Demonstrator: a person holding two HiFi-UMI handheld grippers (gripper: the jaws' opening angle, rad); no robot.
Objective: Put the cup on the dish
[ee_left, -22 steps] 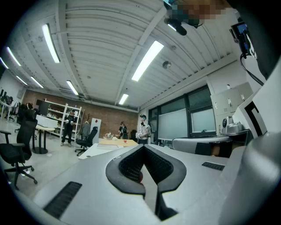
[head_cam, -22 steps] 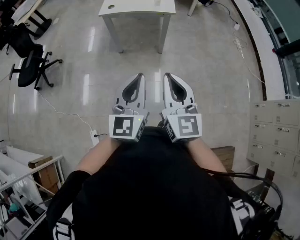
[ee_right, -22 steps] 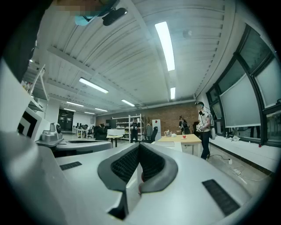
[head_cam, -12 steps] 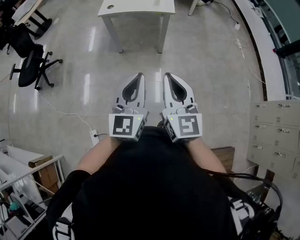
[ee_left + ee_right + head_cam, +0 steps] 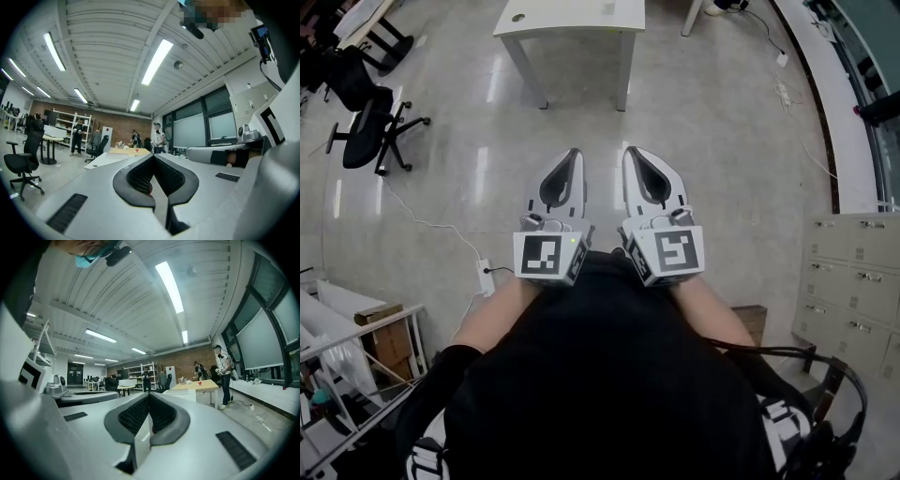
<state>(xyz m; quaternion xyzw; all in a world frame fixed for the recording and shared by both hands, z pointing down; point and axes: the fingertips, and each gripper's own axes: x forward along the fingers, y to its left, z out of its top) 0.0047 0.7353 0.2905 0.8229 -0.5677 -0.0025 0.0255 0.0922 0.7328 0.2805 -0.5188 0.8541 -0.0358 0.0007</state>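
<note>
Left gripper (image 5: 153,158) and right gripper (image 5: 149,395), each with jaws together on nothing, sit level side by side over a glossy grey floor (image 5: 722,141). The head view shows a white table (image 5: 572,17) ahead. Only the gripper views reach a distant wooden table (image 5: 197,386) bearing a small red thing (image 5: 199,382), too small to call the cup

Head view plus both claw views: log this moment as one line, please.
left claw: shut, empty | right claw: shut, empty | pose: level, side by side at chest | ahead: white table across floor | task: not under way
</note>
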